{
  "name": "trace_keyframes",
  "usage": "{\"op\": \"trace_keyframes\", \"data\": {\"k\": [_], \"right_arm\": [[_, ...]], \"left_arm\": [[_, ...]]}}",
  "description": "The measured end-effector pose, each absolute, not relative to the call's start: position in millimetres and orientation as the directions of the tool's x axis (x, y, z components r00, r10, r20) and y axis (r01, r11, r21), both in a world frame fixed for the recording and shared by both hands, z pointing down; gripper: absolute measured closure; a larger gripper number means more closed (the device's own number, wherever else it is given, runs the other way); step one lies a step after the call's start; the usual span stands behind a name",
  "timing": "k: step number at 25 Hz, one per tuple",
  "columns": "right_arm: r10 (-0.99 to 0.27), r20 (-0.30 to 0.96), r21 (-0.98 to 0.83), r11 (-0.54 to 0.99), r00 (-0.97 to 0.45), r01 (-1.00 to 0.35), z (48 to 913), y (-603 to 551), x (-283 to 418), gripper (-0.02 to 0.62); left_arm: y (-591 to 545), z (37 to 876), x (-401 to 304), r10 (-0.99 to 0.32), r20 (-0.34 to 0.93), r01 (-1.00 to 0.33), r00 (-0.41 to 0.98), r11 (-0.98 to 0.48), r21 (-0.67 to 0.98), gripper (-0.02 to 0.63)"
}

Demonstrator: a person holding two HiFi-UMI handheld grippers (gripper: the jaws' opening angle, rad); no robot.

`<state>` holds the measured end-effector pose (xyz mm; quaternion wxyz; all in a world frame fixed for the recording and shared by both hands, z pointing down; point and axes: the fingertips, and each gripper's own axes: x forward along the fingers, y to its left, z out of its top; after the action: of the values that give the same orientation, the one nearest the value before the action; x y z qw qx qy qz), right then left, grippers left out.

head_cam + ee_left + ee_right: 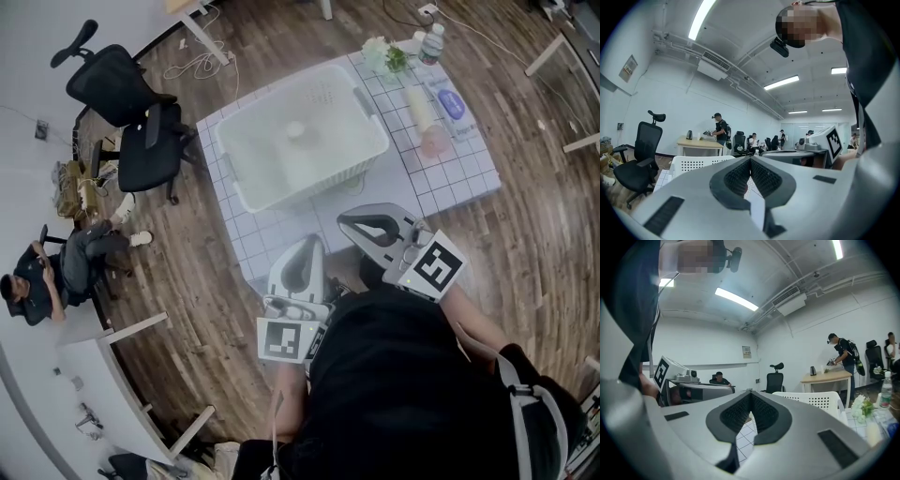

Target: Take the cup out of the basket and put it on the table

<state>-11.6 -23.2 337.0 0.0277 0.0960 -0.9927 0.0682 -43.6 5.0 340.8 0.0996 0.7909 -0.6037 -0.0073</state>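
Bearing basket (pixel 246 192), gridded table (pixel 450 187) (wood floor (pixel 525 234))

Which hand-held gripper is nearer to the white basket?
Right, slightly. The right hand-held gripper is just short of the near wall of the basket. The left hand-held gripper is a little further back from it.

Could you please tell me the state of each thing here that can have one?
Basket: open-topped.
Cup: seemingly upright, not gripped.
Left hand-held gripper: shut, empty.
Right hand-held gripper: shut, empty.
Bottle: upright.
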Motion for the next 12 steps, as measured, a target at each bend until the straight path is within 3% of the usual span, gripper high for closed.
{"op": "trace_keyframes", "data": {"k": [12], "right_arm": [[-0.159, 0.090, -0.123, 0.978, -0.983, -0.169, 347.7, -61.2, 4.2, 0.580]], "left_arm": [[-37.5, 344.2, -24.4, -0.963, 0.116, -0.960, 0.242, -0.221, 0.172, 0.597]]}}
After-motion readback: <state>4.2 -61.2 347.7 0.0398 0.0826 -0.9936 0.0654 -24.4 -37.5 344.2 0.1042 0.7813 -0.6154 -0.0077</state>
